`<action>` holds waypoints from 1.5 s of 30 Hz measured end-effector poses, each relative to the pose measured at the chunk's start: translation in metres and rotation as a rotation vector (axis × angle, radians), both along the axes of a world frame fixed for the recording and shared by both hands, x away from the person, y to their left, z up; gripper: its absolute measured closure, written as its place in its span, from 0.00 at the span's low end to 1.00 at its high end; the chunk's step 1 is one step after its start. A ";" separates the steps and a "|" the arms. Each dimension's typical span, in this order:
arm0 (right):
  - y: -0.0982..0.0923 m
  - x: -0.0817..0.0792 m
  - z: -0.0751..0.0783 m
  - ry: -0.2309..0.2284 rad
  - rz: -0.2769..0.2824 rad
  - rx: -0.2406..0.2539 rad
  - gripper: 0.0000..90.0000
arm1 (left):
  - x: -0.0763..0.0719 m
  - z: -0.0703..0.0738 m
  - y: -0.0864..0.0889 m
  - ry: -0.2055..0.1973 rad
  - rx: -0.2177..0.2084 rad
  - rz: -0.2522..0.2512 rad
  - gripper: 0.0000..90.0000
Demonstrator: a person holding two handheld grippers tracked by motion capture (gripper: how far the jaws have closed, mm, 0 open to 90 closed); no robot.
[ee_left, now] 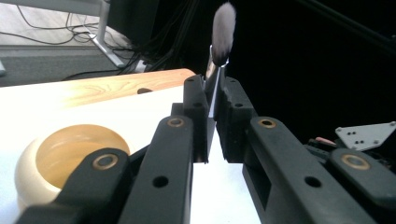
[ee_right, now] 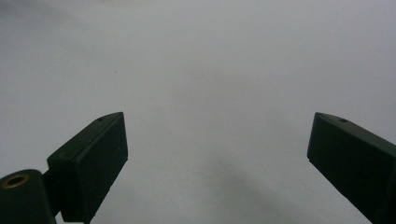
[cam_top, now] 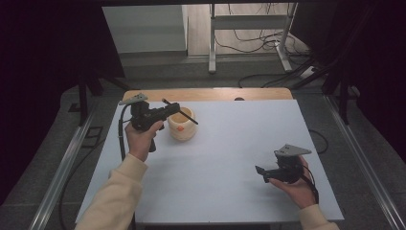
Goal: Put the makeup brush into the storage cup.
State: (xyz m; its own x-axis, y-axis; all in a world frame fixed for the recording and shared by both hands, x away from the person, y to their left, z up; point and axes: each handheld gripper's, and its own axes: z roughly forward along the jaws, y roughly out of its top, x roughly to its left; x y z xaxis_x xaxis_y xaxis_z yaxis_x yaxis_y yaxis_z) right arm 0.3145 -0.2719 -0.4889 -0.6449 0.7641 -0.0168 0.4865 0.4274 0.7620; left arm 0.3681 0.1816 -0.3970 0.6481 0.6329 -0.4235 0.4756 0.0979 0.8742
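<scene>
Brush [ee_left: 223, 32], a light, slim, stiff-handled item with a soft tip, is clamped at its handle in the left tongs [ee_left: 213, 100] just beside the cream pot [cam_top: 182, 124] on the desk [cam_top: 230, 158], while the right tongs [ee_right: 217, 149] stand apart, empty.

Free room: the white table top [cam_top: 225, 158] lies bare across its middle, right half and near edge, open to passage from any side. Obstacles: a cream round holder [cam_top: 182, 125] at far left, with a brush [cam_top: 184, 114] slanting across its mouth, clamped in the left gripper [cam_top: 173, 109]. The right gripper [cam_top: 261, 170], jaws spread wide, occupies the near right corner.
</scene>
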 end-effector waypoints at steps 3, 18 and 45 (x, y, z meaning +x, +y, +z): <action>0.000 0.000 0.000 0.000 0.001 -0.001 0.06 | 0.002 0.001 0.001 0.001 -0.001 0.008 0.92; 0.000 0.001 -0.001 0.006 0.003 -0.003 0.06 | 0.017 -0.003 0.011 0.032 0.016 0.067 0.92; 0.000 0.001 -0.002 0.009 -0.005 -0.008 0.06 | 0.029 0.000 0.032 0.042 0.043 0.159 0.92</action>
